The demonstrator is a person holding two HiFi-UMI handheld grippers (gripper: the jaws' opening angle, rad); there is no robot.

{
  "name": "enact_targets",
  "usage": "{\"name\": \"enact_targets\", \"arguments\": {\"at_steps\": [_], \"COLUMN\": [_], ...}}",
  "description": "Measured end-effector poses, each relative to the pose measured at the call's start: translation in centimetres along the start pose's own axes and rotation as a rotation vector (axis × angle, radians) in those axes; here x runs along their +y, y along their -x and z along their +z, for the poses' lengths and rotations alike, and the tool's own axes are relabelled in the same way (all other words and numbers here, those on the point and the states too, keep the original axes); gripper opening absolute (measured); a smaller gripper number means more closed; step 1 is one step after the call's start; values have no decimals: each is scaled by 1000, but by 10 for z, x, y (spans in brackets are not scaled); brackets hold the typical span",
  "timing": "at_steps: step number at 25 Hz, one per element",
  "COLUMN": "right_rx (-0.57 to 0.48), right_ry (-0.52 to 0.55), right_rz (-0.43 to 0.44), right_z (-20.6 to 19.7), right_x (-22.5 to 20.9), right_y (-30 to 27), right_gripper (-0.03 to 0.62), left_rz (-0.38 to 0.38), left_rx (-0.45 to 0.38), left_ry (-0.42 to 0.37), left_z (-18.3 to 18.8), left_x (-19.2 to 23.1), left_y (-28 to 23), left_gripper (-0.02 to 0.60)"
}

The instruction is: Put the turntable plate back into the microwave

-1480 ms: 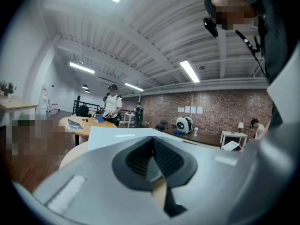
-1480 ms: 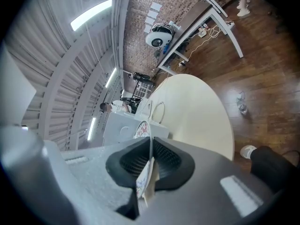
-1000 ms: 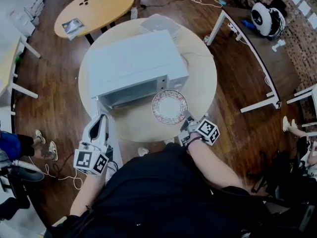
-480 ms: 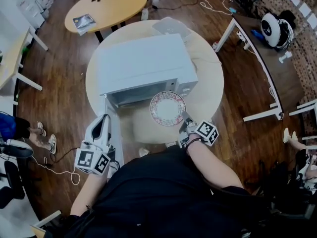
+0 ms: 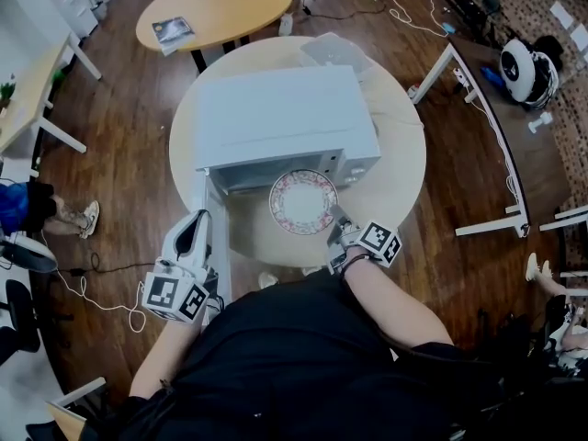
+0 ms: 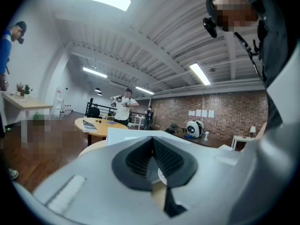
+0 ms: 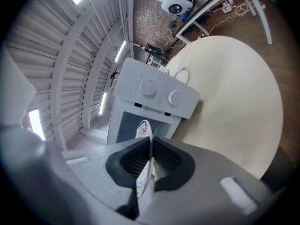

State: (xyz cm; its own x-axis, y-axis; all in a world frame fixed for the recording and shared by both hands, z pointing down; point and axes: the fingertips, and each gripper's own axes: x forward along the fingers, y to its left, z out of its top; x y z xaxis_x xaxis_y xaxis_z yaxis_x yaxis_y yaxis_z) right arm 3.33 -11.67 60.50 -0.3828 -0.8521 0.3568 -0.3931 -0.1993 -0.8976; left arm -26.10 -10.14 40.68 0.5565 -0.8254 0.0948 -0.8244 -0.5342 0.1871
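Your right tongs (image 5: 337, 219) (image 7: 151, 159) are pinching the plate (image 5: 303, 201) (image 7: 143, 127) by the rim farthest from the microwave (image 5: 280, 118) (image 7: 154, 95). The plate is roughly level in the air, right in front of the microwave's open mouth. Its far edge is at the front face, not inside yet. The door (image 5: 212, 228) stands open at the microwave's left as you face it. Your left tongs (image 5: 195, 220) (image 6: 151, 156) are pressed together on nothing, just beside that door on its outer side. The microwave stands mid-table (image 5: 400, 177) (image 7: 234, 107), with its knobs on the right of its front.
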Motion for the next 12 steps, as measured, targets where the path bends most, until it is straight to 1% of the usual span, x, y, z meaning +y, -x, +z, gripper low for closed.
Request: {"name": "enact_targets", "arguments": {"at_steps": [5,12], "right_rx": [42,83], "right_ry": [9,11], "right_rz": [17,46], "right_z": [-8,-12], "right_x": [9,27], "right_y": [-9,-27], "right_gripper": [21,21], "left_rz": [0,25], "left_rx": [14,23], "left_ry": [-6,-4], "left_z": [-1,-2], "left_x": [-3,2], "left_y": [-1,-2], "left_gripper": [3,3]}}
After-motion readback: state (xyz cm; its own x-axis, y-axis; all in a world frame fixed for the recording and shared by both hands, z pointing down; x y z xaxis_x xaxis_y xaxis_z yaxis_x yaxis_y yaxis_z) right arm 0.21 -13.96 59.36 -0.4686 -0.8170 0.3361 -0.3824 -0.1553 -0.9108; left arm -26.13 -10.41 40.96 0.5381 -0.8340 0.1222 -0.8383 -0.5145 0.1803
